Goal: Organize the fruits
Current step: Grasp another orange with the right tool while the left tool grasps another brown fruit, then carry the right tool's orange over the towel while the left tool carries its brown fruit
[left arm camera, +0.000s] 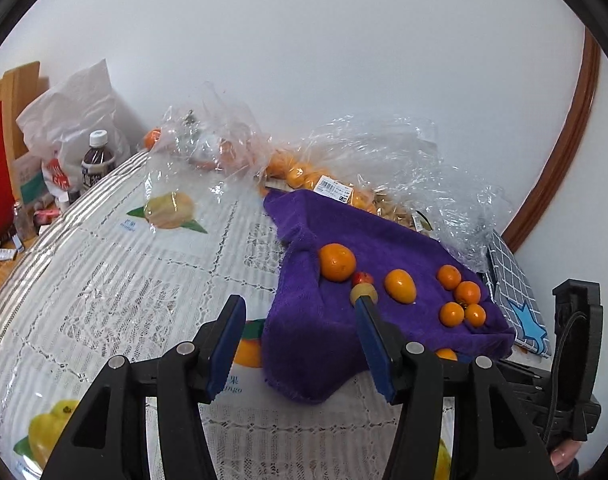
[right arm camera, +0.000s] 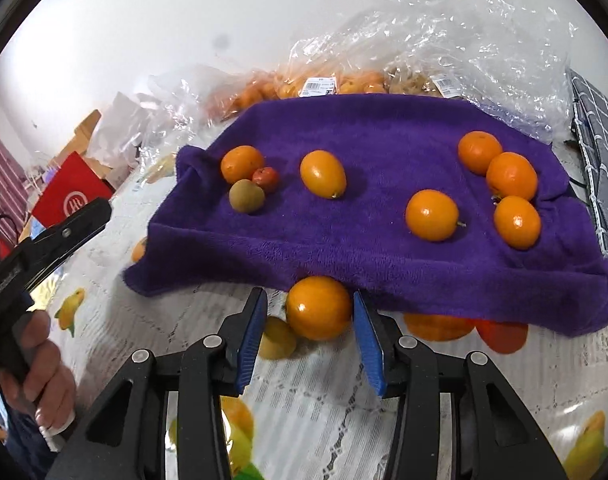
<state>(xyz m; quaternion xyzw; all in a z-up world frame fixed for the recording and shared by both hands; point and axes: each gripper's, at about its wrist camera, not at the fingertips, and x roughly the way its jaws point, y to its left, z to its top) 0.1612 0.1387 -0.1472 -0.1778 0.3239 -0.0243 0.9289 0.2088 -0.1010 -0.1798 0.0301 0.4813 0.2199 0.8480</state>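
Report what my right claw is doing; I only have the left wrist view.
Observer: The right claw straddles an orange lying at the front edge of the purple towel.
Operator: Say whether it is gripped.
Observer: Not on both sides. A gap shows between the orange and one pad; the other pad looks to touch it.
Operator: Check the left claw from outside.
Observer: A hand grips its handle, off to the side of the towel.
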